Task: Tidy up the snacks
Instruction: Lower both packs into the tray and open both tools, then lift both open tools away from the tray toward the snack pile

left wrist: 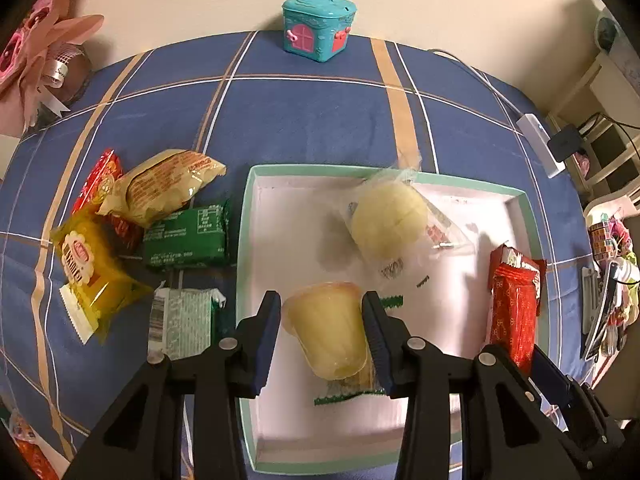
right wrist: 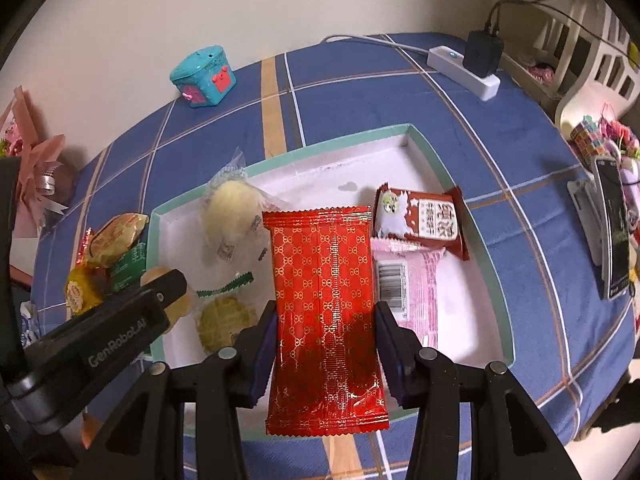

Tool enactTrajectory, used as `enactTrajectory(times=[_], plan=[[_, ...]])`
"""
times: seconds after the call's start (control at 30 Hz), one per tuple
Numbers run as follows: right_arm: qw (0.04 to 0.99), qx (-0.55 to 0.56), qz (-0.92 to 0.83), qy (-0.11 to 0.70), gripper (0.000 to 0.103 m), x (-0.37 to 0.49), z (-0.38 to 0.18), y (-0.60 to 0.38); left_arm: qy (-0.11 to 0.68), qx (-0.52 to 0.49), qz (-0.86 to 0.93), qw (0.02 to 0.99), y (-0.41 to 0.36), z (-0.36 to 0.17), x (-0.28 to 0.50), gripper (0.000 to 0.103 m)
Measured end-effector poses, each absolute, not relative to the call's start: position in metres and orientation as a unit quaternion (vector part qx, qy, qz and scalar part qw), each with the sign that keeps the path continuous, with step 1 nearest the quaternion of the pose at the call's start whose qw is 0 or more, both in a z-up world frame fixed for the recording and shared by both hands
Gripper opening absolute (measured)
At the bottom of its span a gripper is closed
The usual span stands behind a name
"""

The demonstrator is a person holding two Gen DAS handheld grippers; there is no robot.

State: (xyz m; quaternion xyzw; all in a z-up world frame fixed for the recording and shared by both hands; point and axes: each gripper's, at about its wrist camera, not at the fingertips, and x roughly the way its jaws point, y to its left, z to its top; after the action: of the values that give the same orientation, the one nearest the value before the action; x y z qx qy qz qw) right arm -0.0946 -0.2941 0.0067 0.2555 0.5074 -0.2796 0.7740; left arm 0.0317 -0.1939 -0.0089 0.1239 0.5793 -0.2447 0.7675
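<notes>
A white tray with a mint rim [left wrist: 245,216] [right wrist: 430,152] lies on the blue checked cloth. My left gripper [left wrist: 322,312] is shut on a yellow jelly cup [left wrist: 326,328] and holds it over the tray's near part. My right gripper [right wrist: 326,320] is shut on a red gold-patterned packet [right wrist: 324,300], held over the tray. In the tray lie a pale round bun in clear wrap [left wrist: 388,220] [right wrist: 234,208], a brown-and-white packet [right wrist: 424,220], a pink packet [right wrist: 416,292] and a green-edged biscuit pack [right wrist: 224,320].
Left of the tray lie loose snacks: a yellow packet [left wrist: 90,276], a pale yellow bag [left wrist: 168,184], a green packet [left wrist: 186,238], a red packet [left wrist: 100,176] and a silver-green packet [left wrist: 182,320]. A teal toy box [left wrist: 318,26] stands at the back. A power strip [right wrist: 464,72] lies at the right.
</notes>
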Motion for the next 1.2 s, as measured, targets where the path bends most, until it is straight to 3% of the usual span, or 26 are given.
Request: enactTrajectory(times=[0.7, 0.8, 0.87, 0.93, 1.1, 1.2], plan=[[0.772, 0.257, -0.290, 0.503, 0.050, -0.089, 0.011, -0.305, 0.585, 0.106, -0.253, 0.763, -0.197, -0.001, 0.041, 0.044], [0.772, 0.253, -0.289, 0.506, 0.051, -0.088, 0.012, -0.304, 0.586, 0.106, -0.249, 0.764, -0.193, 0.004, 0.041, 0.053], [0.771, 0.248, -0.290, 0.509, 0.059, -0.087, 0.013, -0.301, 0.589, 0.107, -0.243, 0.763, -0.190, 0.004, 0.042, 0.063], [0.768, 0.243, -0.293, 0.514, 0.064, -0.086, 0.013, -0.300, 0.591, 0.111, -0.234, 0.764, -0.186, 0.004, 0.043, 0.066], [0.755, 0.230, -0.299, 0.536, 0.065, -0.086, 0.010, -0.294, 0.595, 0.119, -0.198, 0.770, -0.174, 0.000, 0.046, 0.074], [0.755, 0.222, -0.297, 0.541, 0.073, -0.085, 0.011, -0.289, 0.595, 0.114, -0.190, 0.773, -0.165, 0.000, 0.047, 0.081]])
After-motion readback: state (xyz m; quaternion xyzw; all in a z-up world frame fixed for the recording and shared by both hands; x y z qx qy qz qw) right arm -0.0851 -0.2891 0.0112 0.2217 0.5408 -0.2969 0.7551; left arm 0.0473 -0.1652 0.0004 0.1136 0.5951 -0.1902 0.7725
